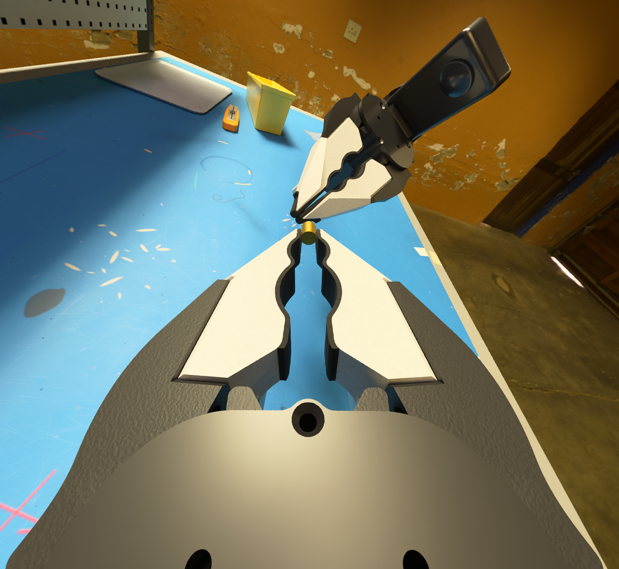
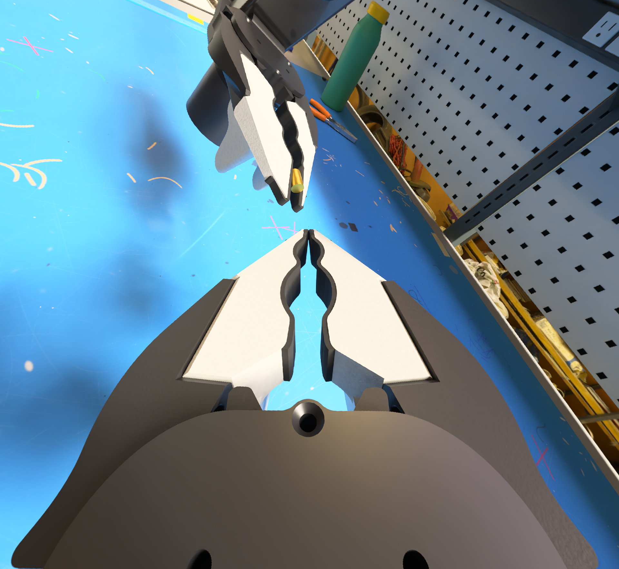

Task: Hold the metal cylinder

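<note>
Currently left gripper (image 1: 308, 234) is pinching the brass metal cylinder (image 1: 308, 233) at its fingertips above the blue tabletop (image 1: 134, 201) near its edge, securing it, while right gripper (image 2: 307, 231) is hovering clenched, empty.

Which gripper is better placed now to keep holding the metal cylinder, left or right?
Left. The left gripper has the metal cylinder clamped between its fingertips, above the blue table. The right gripper is shut, empty, and apart from it.

Wrist cameras face each other, seemingly close.
</note>
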Action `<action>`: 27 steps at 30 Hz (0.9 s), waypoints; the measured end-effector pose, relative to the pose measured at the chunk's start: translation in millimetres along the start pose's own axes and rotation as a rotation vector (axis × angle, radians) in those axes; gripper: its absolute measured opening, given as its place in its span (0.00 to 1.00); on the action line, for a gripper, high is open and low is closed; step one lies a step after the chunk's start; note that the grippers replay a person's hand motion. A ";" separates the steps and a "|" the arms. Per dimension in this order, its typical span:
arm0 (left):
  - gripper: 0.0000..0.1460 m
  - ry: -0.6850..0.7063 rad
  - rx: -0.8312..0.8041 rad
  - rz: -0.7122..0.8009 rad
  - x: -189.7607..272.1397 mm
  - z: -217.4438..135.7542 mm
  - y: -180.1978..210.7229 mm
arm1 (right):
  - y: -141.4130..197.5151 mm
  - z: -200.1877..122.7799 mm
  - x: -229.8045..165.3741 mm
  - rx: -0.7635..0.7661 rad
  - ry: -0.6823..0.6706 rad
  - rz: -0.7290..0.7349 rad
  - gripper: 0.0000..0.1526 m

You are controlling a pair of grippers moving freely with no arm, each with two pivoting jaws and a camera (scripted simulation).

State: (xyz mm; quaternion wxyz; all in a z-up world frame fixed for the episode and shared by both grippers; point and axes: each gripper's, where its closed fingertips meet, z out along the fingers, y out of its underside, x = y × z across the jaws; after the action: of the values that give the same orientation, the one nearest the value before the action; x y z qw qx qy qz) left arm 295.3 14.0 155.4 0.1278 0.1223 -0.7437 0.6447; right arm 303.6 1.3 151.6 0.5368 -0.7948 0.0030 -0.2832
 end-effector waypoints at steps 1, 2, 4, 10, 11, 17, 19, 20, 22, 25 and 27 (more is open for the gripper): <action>0.05 -0.004 -0.002 0.005 0.0 0.0 0.0 | 0.0 0.0 0.0 -0.002 0.003 -0.002 0.00; 0.05 -0.002 -0.001 0.008 0.3 0.1 -0.2 | 0.0 -0.1 -0.1 -0.002 0.003 -0.004 0.00; 0.05 -0.016 -0.009 0.008 -0.9 0.6 1.0 | 1.5 0.3 0.0 -0.016 0.008 -0.014 0.00; 0.05 -0.046 -0.035 0.039 -2.4 0.6 2.8 | 4.0 2.4 -0.4 -0.050 0.027 -0.046 0.00; 0.05 -0.056 -0.044 0.046 -3.5 0.8 4.0 | 5.4 3.0 -0.6 -0.063 0.030 -0.056 0.00; 0.05 -0.088 -0.073 0.063 -6.0 1.5 6.7 | 9.0 5.3 -0.8 -0.095 0.039 -0.073 0.00; 0.05 -0.094 -0.071 0.064 -7.4 1.0 6.9 | 9.7 6.5 -0.1 -0.097 0.043 -0.068 0.00; 0.05 -0.104 -0.079 0.070 -9.0 0.7 7.6 | 11.2 7.6 0.4 -0.104 0.042 -0.064 0.00; 0.05 -0.123 -0.104 0.083 -11.9 0.8 9.6 | 14.8 9.0 1.8 -0.100 0.014 -0.041 0.00; 0.05 -0.144 -0.133 0.091 -16.8 1.7 14.5 | 18.3 5.1 7.9 -0.085 -0.008 0.004 0.00; 0.05 -0.188 -0.162 0.142 -19.3 0.2 15.8 | 15.4 2.5 8.3 -0.053 -0.041 0.049 0.04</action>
State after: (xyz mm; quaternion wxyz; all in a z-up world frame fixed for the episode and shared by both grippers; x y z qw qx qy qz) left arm 307.9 16.3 134.0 0.0211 0.1185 -0.8089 0.5755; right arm 316.3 -5.7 141.5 0.5224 -0.8140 0.0191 -0.2535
